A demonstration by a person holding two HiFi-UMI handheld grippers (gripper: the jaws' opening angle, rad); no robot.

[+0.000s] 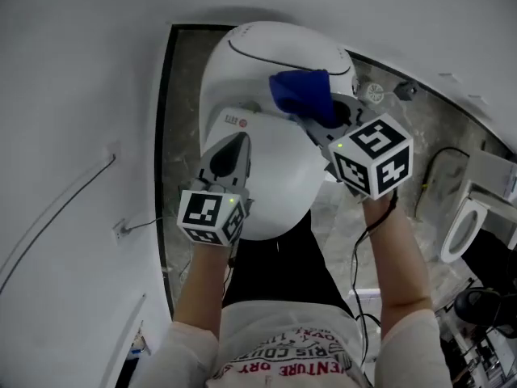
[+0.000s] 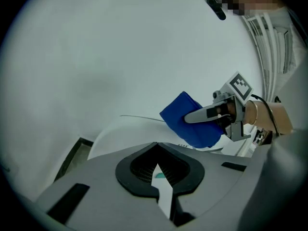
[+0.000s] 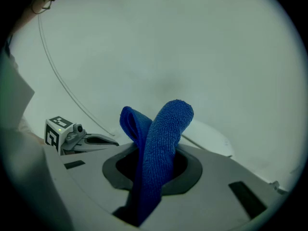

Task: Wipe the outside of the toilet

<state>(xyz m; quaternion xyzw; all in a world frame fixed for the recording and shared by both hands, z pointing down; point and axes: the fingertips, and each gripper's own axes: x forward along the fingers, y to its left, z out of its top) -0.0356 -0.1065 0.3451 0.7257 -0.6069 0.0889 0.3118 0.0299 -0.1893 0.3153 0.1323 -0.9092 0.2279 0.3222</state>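
A white toilet fills the middle of the head view, its lid (image 1: 279, 186) down and its cistern (image 1: 266, 43) behind. My right gripper (image 1: 313, 124) is shut on a blue cloth (image 1: 303, 95), which it holds where the lid meets the cistern. From the right gripper view the blue cloth (image 3: 161, 138) stands up folded between the jaws. Seen in the left gripper view, the cloth (image 2: 190, 121) hangs against the toilet. My left gripper (image 1: 235, 141) hovers over the lid's left side, jaws together with nothing in them; whether it touches the lid is unclear.
A pale wall (image 1: 73, 136) with a thin cable (image 1: 56, 208) runs close along the toilet's left. Marbled floor (image 1: 420, 128) lies to the right, with a second white seat (image 1: 464, 226), loose black cables (image 1: 440, 164) and a round floor fitting (image 1: 374, 93).
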